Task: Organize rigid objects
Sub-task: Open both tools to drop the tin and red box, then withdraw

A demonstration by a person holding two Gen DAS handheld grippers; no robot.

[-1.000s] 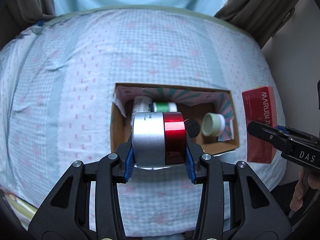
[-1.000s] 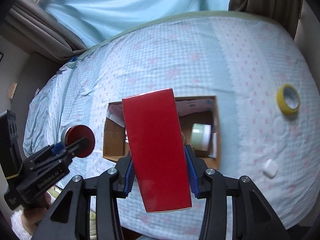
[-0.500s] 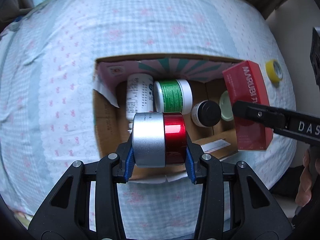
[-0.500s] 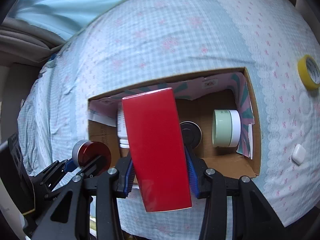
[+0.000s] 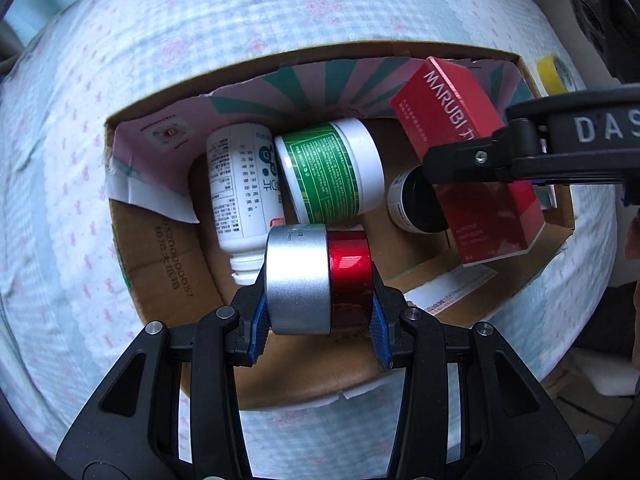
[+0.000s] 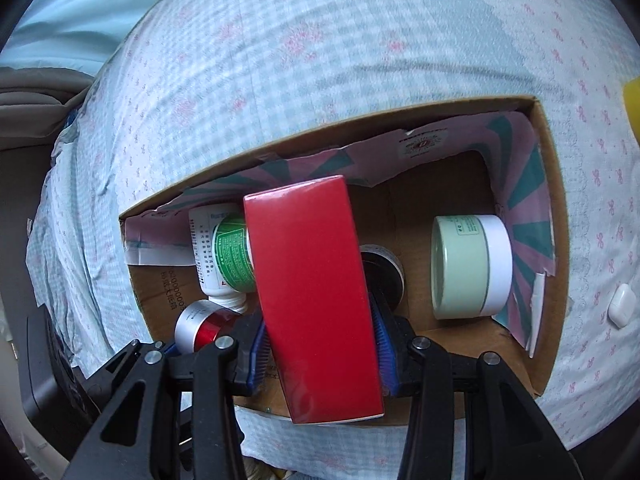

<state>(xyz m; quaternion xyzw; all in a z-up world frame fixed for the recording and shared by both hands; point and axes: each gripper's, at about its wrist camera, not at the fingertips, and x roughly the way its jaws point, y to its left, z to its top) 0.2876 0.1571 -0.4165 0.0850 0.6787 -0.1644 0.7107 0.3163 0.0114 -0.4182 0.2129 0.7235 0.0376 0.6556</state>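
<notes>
Checked bedspread (image 5: 72, 184) w/ pink bows under open cardboard box (image 5: 160, 280). L gripper (image 5: 318, 316) clamps silver-red jar (image 5: 318, 280) sideways over box's 6 o'clock edge. R gripper (image 6: 320, 344) clamps red carton (image 6: 316, 296), tilted, above box centre. Inside: white bottle (image 5: 240, 188) at 9 o'clock, green-label jar (image 5: 332, 168) beside it, black-lid jar (image 5: 416, 204), pale green jar (image 6: 468, 266) at 3 o'clock. Yellow tape roll (image 5: 554, 74) and small white case (image 6: 621, 310) outside box.

Silver-and-red jar (image 5: 318, 282) on its side, held above near-left part of cardboard box (image 5: 160, 256). Red carton (image 6: 316, 296) tilted over box centre. Inside, lying: white bottle (image 5: 240, 192), green-label jar (image 5: 332, 172), black-lid jar (image 5: 416, 204); pale-green jar (image 6: 470, 266) at right.
</notes>
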